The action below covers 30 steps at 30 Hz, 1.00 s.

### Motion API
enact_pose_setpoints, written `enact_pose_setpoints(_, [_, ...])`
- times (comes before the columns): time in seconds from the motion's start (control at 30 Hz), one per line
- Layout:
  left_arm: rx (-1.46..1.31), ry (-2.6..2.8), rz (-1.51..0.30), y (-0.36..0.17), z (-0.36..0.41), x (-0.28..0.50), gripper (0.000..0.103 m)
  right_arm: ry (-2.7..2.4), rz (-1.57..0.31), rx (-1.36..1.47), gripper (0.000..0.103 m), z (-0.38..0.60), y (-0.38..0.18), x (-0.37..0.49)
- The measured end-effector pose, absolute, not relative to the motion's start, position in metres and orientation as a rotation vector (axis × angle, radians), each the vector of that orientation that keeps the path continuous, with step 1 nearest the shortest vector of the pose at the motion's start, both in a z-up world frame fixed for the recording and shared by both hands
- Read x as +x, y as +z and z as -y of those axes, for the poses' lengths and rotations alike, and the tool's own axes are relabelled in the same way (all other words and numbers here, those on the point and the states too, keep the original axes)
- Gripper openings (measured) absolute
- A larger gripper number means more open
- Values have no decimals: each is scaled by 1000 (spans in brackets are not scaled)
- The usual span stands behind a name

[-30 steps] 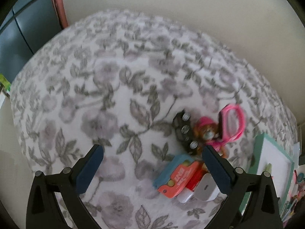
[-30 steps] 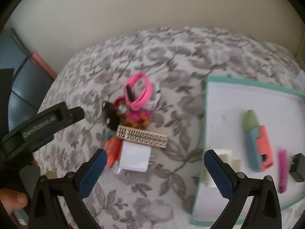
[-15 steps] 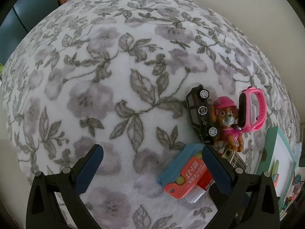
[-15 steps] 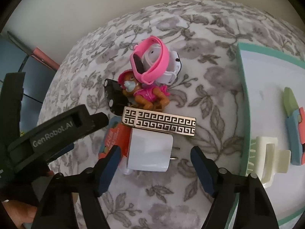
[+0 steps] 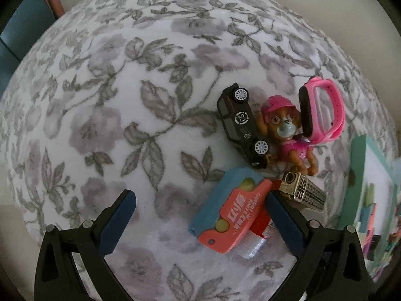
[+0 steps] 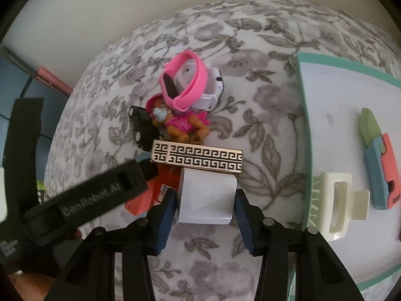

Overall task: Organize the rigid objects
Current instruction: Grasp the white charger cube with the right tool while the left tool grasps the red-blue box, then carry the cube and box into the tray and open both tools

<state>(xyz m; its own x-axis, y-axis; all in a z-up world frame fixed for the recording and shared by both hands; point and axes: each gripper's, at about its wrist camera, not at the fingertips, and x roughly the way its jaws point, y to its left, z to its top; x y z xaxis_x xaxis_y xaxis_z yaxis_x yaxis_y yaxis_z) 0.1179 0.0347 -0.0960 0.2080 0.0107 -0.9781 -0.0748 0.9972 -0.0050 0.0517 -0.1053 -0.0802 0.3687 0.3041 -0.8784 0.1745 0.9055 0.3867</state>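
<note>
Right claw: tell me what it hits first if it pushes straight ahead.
The right claw already has the white charger block between its pads. Pushed on, that block would likely meet the gold patterned bar, which seems to touch its far edge.

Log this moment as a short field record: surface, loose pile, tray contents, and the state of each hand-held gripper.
surface: floral grey-and-white blanket
loose pile: black toy car, pup figure, pink wristband, gold patterned bar, coral-and-blue carrot knife, white charger block
tray: teal-rimmed tray holding a second carrot knife and a cream hair claw
left hand-held gripper: open, empty, beside the pile
right hand-held gripper: fingers flanking the charger block; contact unclear
</note>
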Motion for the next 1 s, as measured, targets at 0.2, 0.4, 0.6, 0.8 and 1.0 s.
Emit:
enact_pose_setpoints(0.2, [-15, 83, -1358, -99, -32, 118, 103, 75, -1208, 458, 49, 108, -80, 50])
enact_pose_setpoints(0.4, [-70, 33, -1365, -96, -42, 103, 82, 66, -1214, 442, 49, 108, -79, 49])
enact_pose_setpoints(0.6, [-69, -41, -1382, -98, -29, 97, 42, 60, -1220, 426, 49, 107, -79, 49])
enact_pose_setpoints(0.8, [-71, -54, -1375, -95, -28, 94, 36, 64, -1226, 398, 49, 106, -78, 46])
enact_pose_setpoints(1.0, [-80, -66, -1339, -74, -26, 99, 32, 63, -1220, 421, 48, 110, -74, 44])
